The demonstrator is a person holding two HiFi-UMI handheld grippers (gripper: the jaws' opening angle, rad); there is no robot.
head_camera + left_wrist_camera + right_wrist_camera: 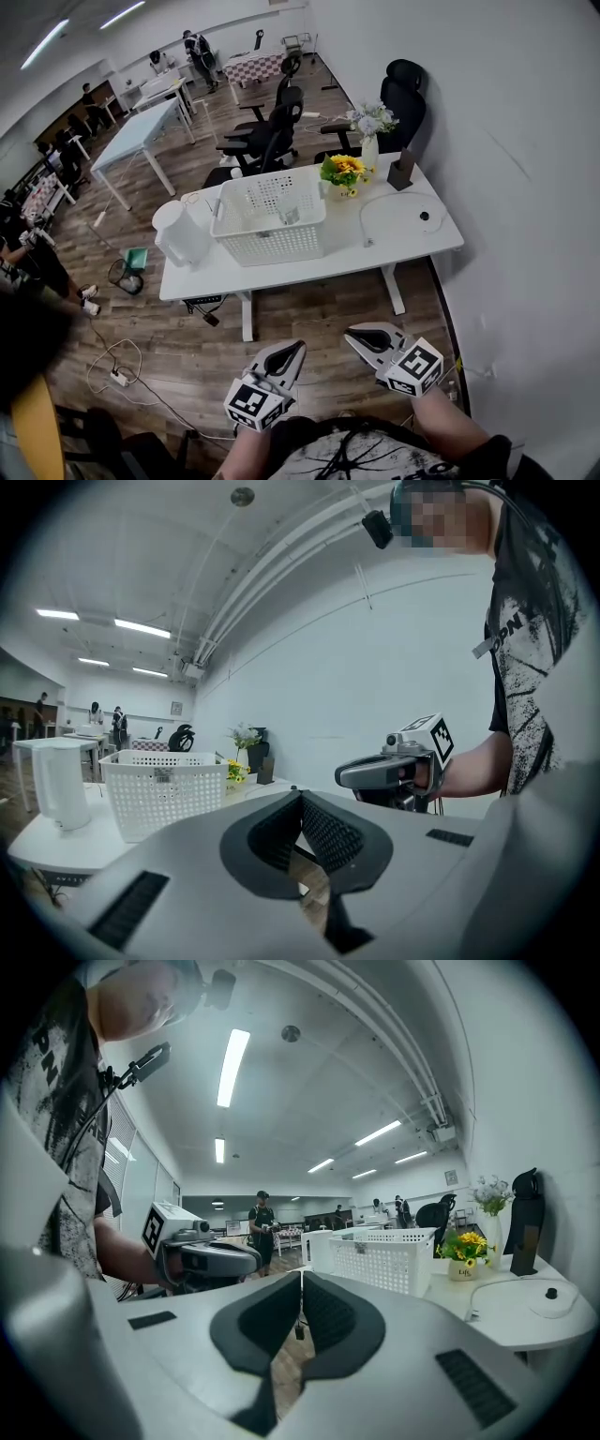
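Head view: your left gripper (pixel 296 349) and right gripper (pixel 350 334) both have their fingers pinched together, holding nothing. The white basket (pixel 272 246) sits far ahead on the worktop (pixel 412 246), closer to your left one.

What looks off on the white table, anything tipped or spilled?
Nothing stands out. The basket, kettle, yellow flowers and vase stand upright on the table; no spill shows. A white cable loops loosely across the tabletop. Left gripper and right gripper are short of the table, fingers shut, empty.
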